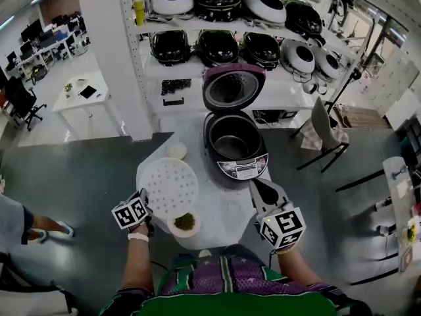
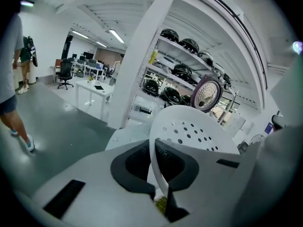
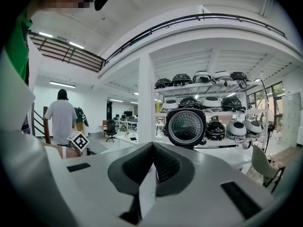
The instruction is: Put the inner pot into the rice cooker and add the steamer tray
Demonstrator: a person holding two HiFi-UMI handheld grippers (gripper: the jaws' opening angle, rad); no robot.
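Shelves (image 1: 217,25) of cookers stood behind round white table (image 1: 220,206).

Head view: rice cooker (image 1: 245,166) sat open, lid up; inner pot (image 1: 231,140) looked seated inside. Steamer tray (image 1: 170,188) hung over table's left part, apart from cooker, rim pinched by left gripper (image 1: 146,201). Bowl of green beans (image 1: 186,222) sat just beside. Right gripper (image 1: 264,191) was near cooker front.

Left gripper view: jaws clamped tray's thin rim; tray tilted.

Right gripper view: jaws together, nothing between.

Risk: edge-only pinch; tray could swing, slip, or land crooked on pot.
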